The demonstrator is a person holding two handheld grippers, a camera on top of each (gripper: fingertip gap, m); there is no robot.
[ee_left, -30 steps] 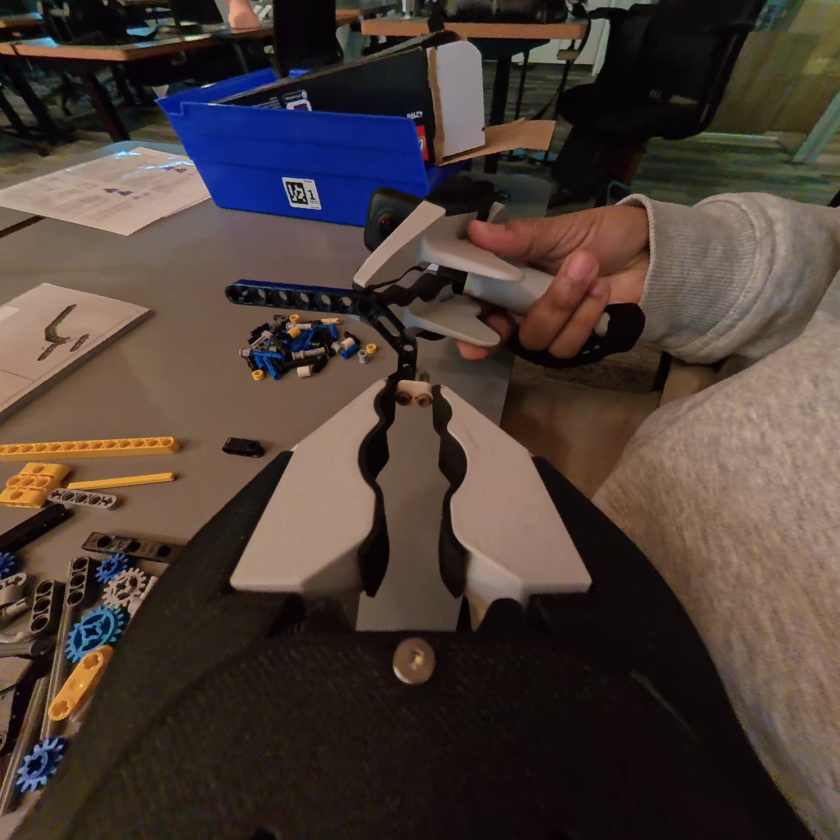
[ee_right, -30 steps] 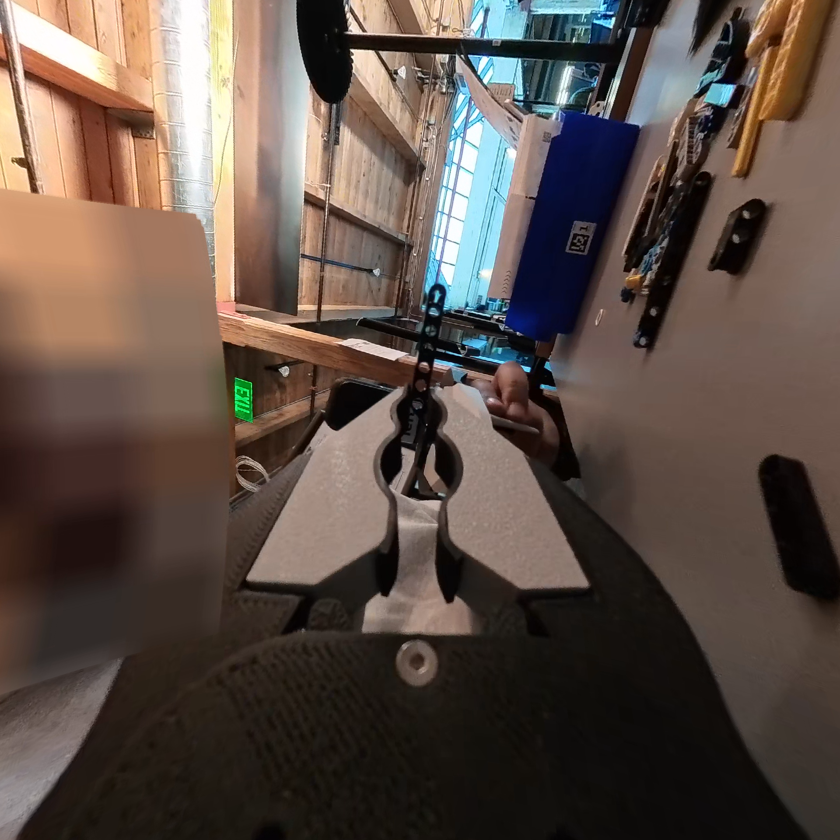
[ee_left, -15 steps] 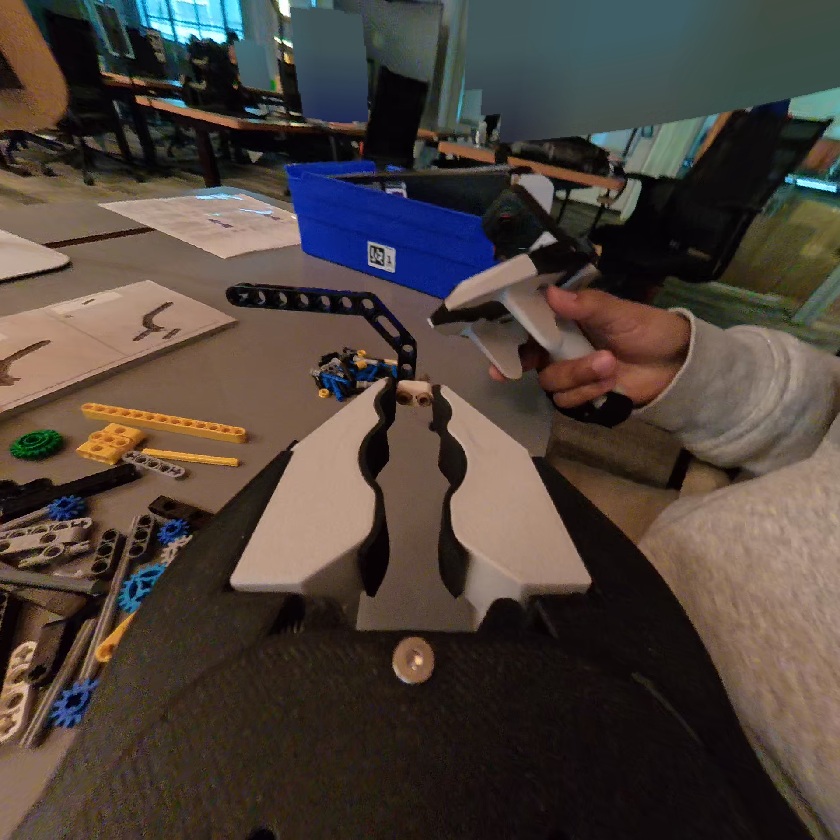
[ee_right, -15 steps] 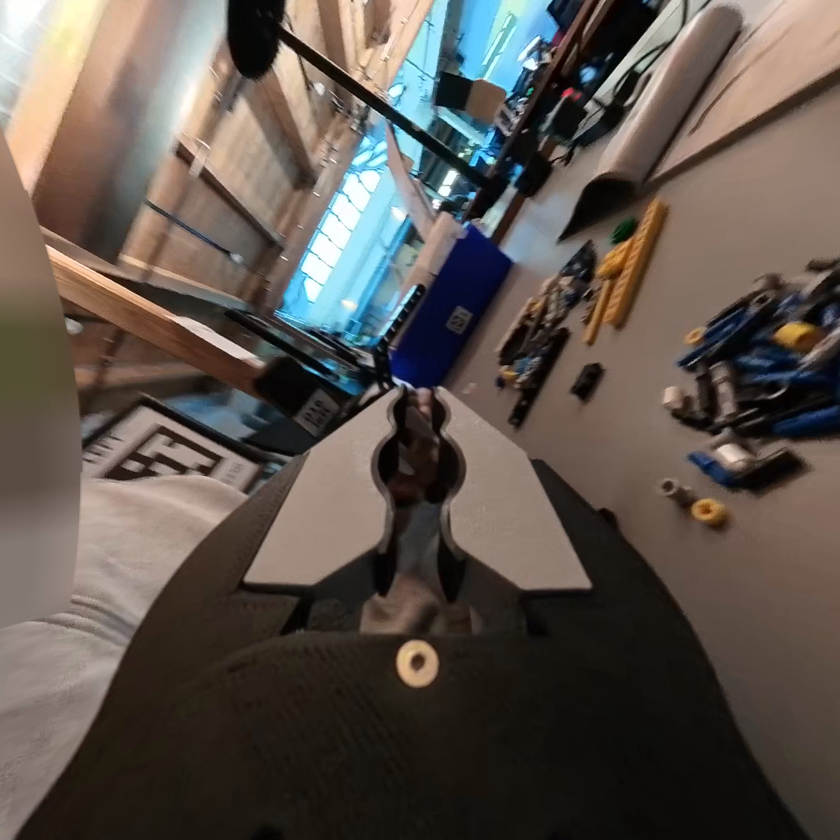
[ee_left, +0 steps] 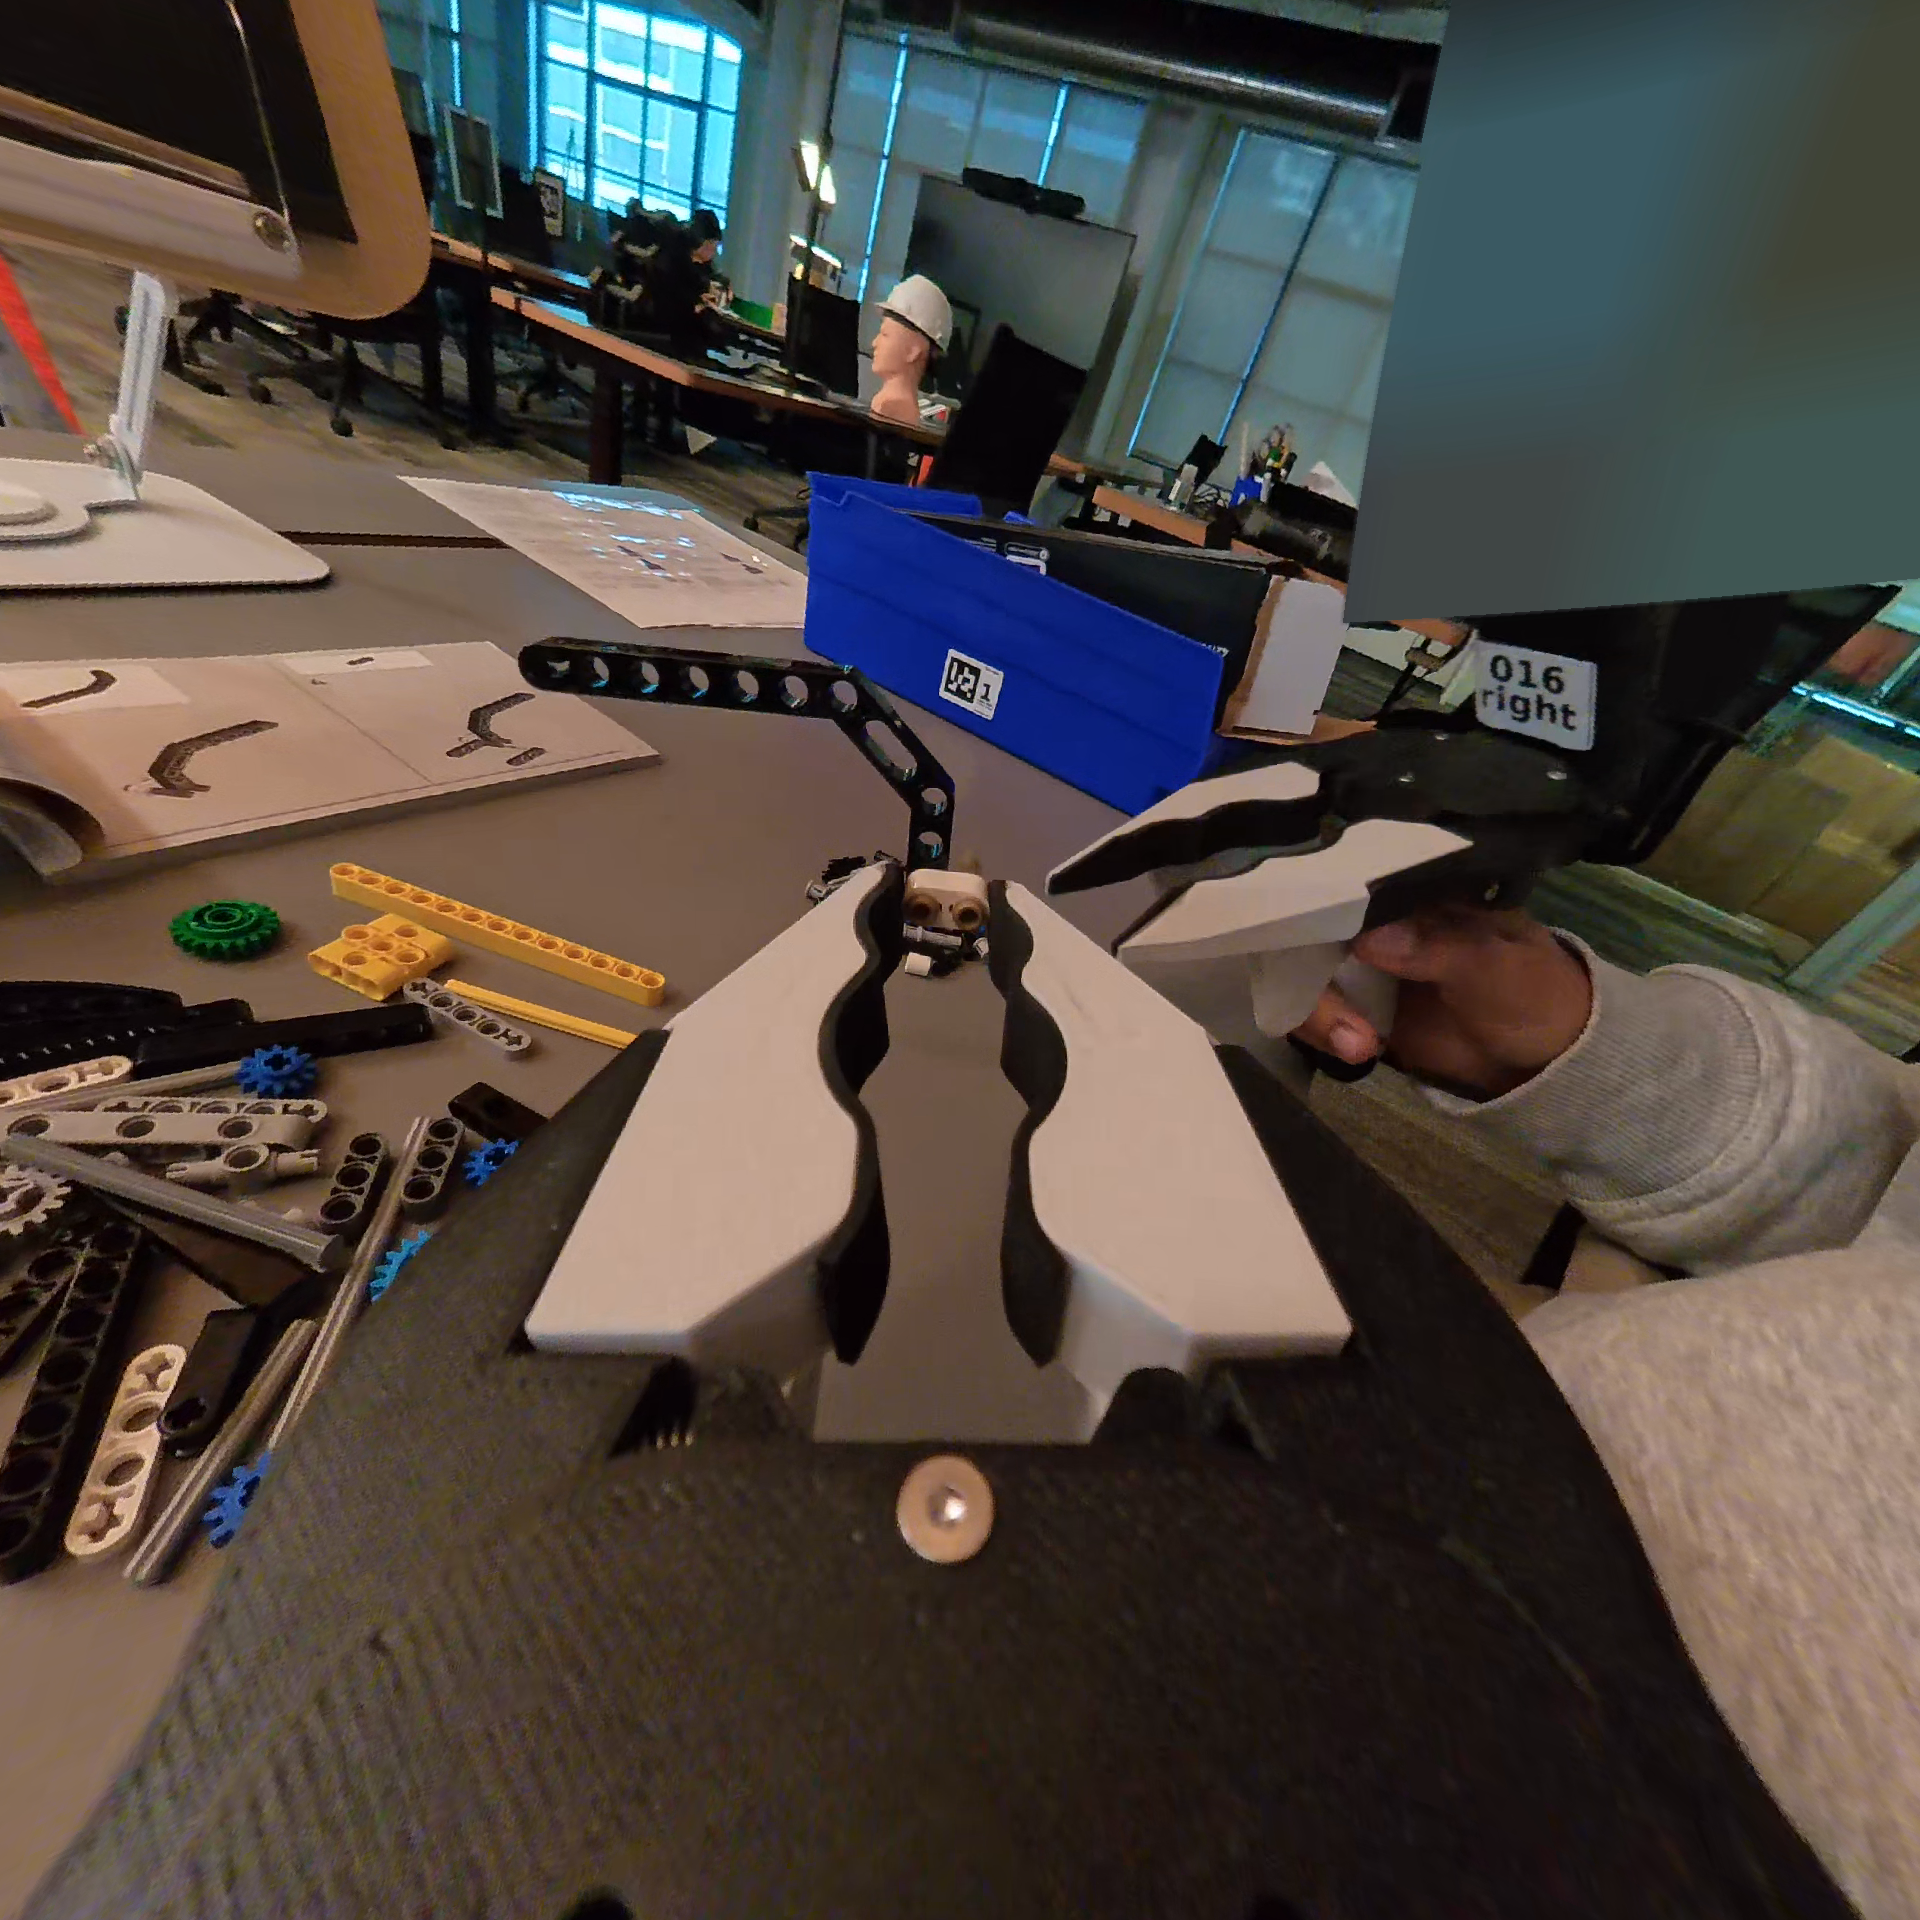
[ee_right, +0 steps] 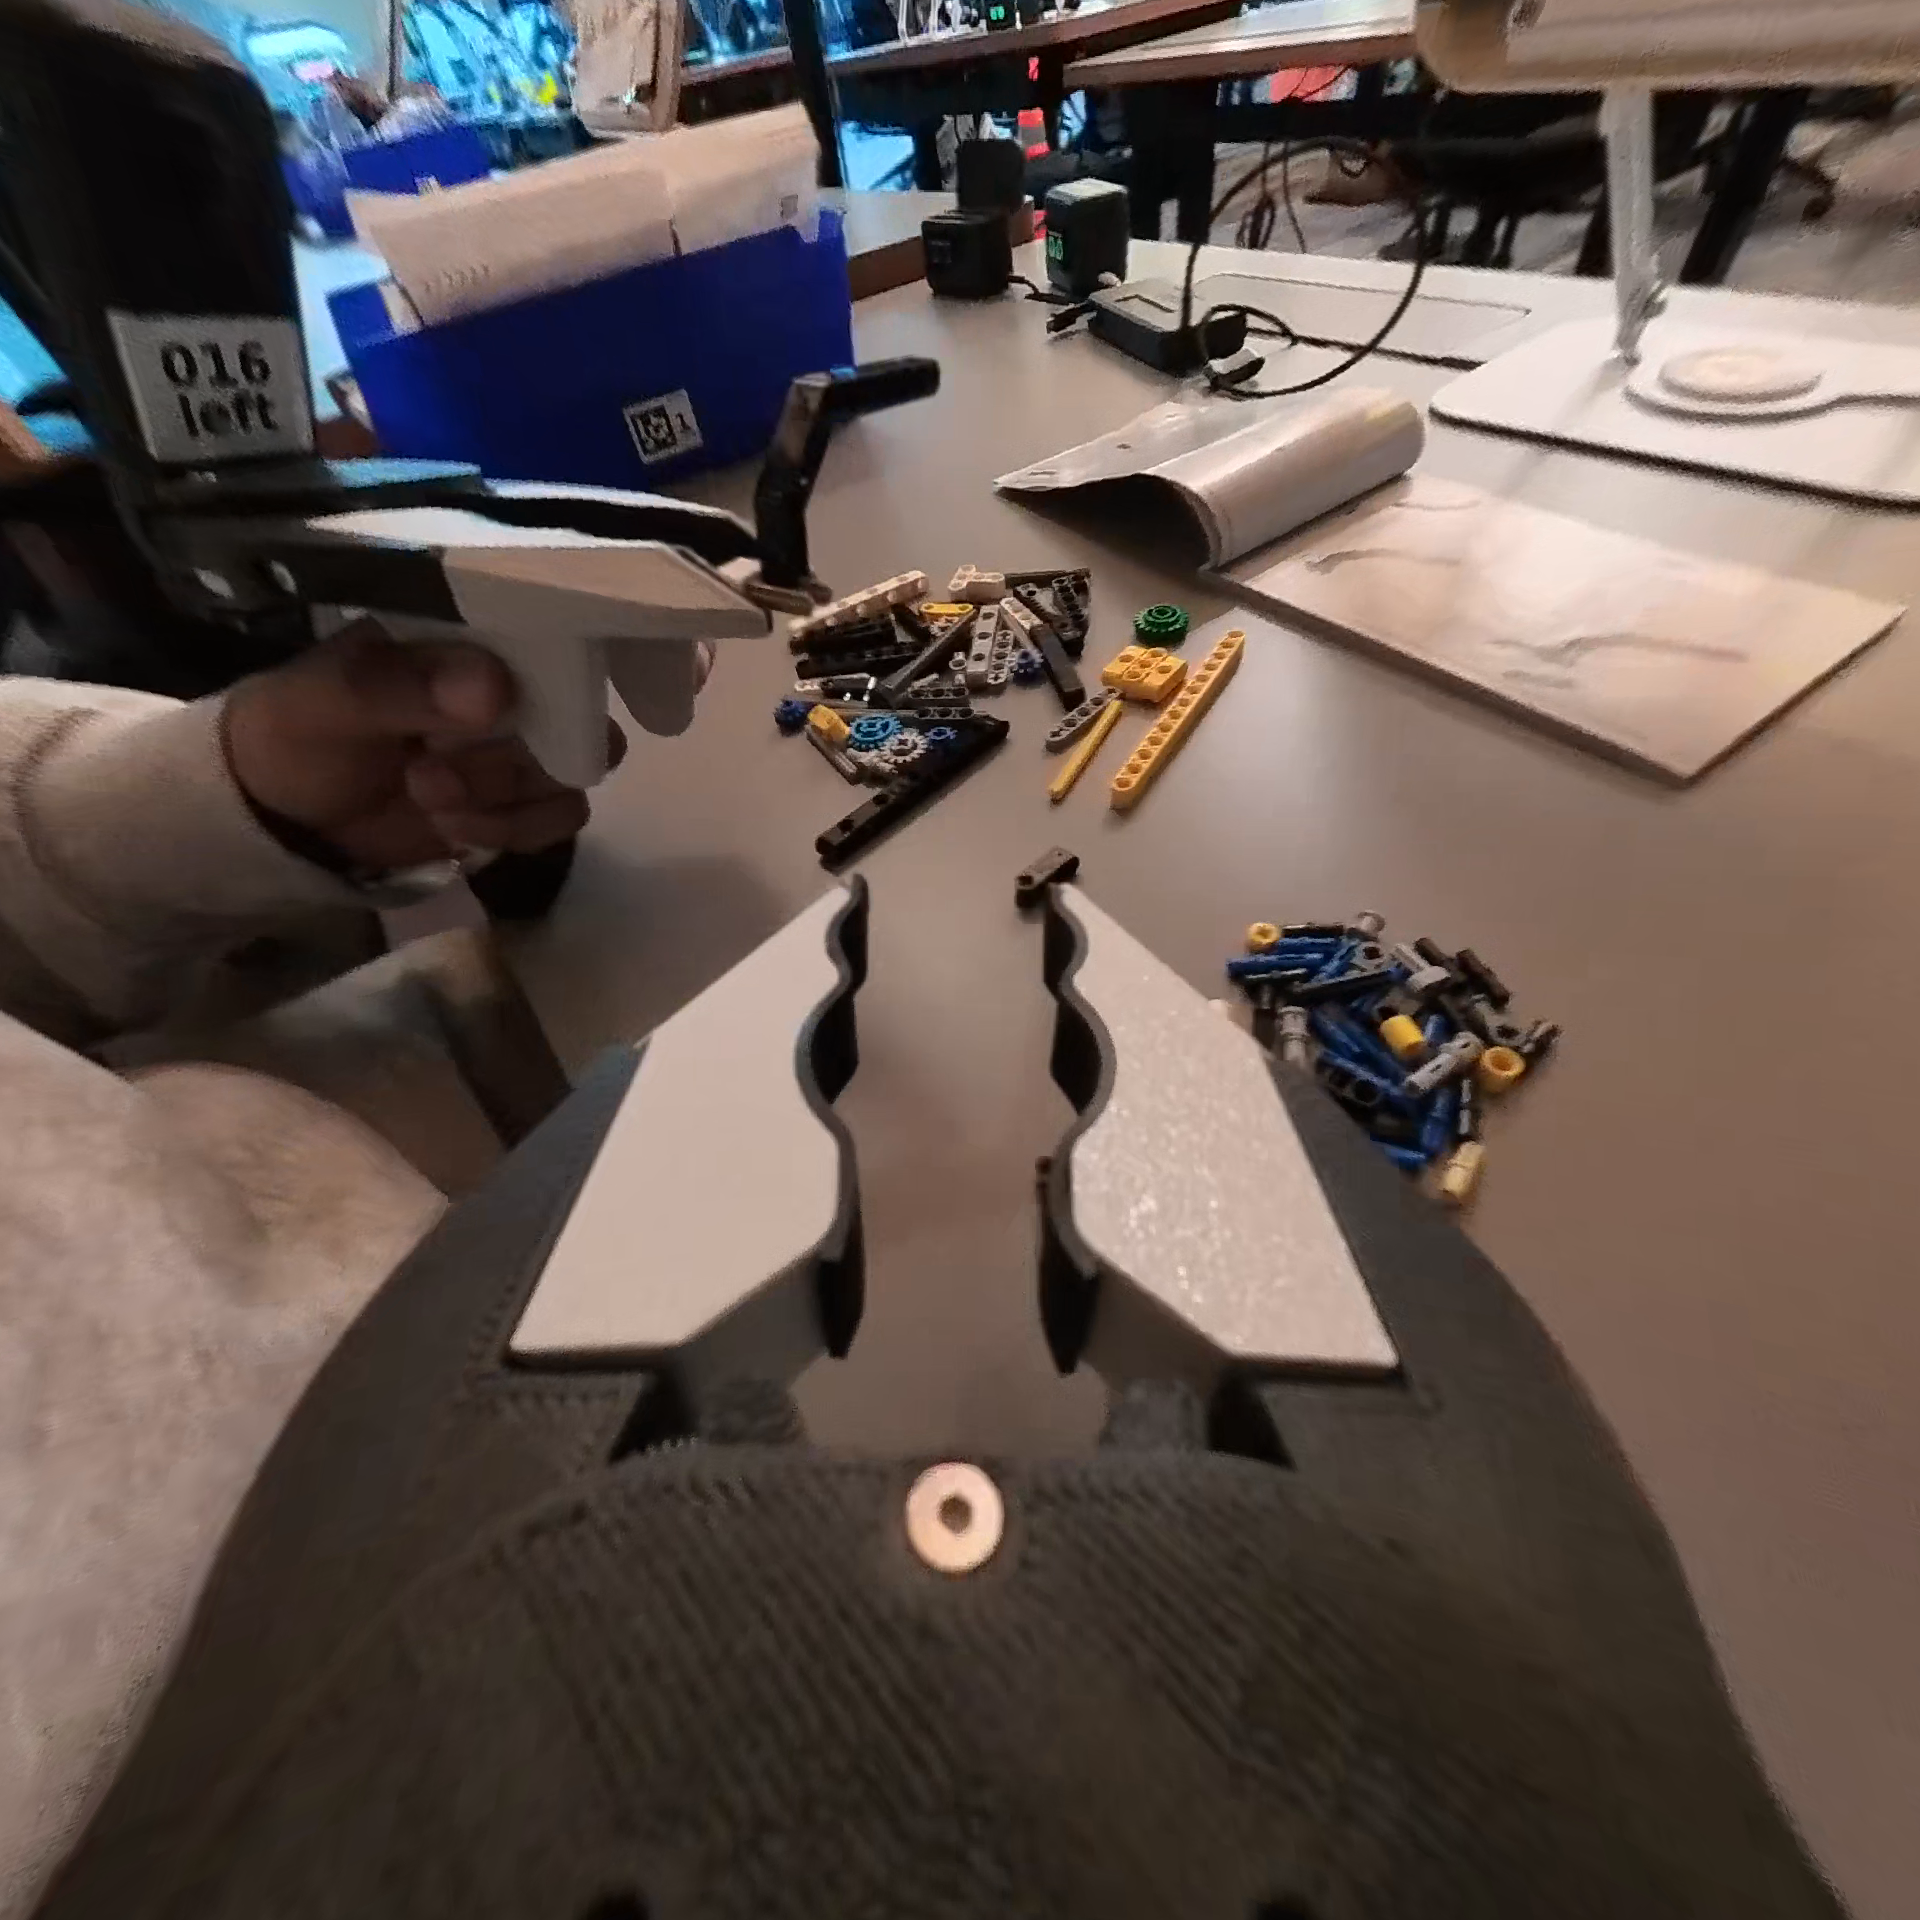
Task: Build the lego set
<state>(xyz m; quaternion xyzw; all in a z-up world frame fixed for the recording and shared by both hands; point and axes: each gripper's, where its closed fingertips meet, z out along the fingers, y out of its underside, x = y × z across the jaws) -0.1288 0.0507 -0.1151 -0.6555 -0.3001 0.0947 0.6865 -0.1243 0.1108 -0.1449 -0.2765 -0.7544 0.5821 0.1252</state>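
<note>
My left gripper is shut on a small white connector at the end of a black bent beam and holds it above the table, with the beam reaching up and left. In the right wrist view the left gripper and beam show at the upper left. My right gripper is open and empty, low over the grey table. It also shows in the left wrist view, right of the beam and apart from it. A small black piece lies by its right fingertip.
A heap of small blue, black and yellow pins lies to the right. Beams and gears, a yellow beam and a green gear lie ahead. A blue bin, an open booklet and a monitor base stand behind.
My right gripper let go of the black beam, swung away to the right, turned down toward the table and opened. My left gripper kept the beam and lifted its view.
</note>
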